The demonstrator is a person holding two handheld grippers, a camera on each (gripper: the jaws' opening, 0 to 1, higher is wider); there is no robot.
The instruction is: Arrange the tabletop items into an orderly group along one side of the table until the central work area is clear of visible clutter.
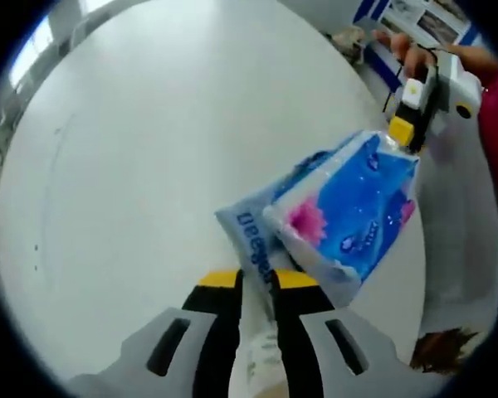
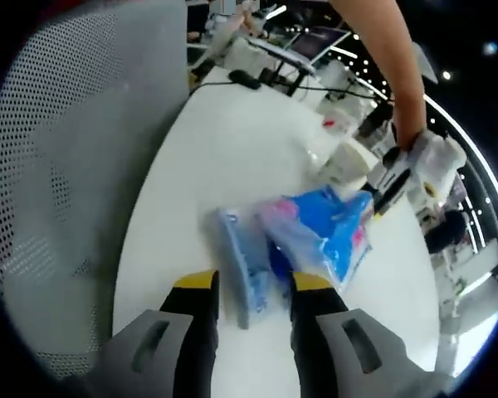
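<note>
A blue tissue pack [image 1: 340, 211], soft plastic printed with a pink flower, hangs above a white table [image 1: 133, 166], carried between two hand-held grippers. In the left gripper view, the left gripper [image 1: 257, 280] has its yellow-tipped jaws nearly together, pinching the pack's near edge. At the pack's far right corner, the right gripper [image 1: 405, 126] grips the wrapper too, with a person's hand [image 1: 411, 51] behind it.

In the right gripper view, the same pack [image 2: 315, 236] sags between the right gripper's [image 2: 253, 282] jaws, closed onto its near edge, and the other gripper at far right.

Judgement: each hold is a thin pinch on slippery film. If the hands pull apart or move unevenly, the wrapper could tear or slip free, dropping the pack back into the central area. Cables and small bottles [image 2: 336, 145] crowd the table's far edge, so a careless set-down there could topple them
</note>
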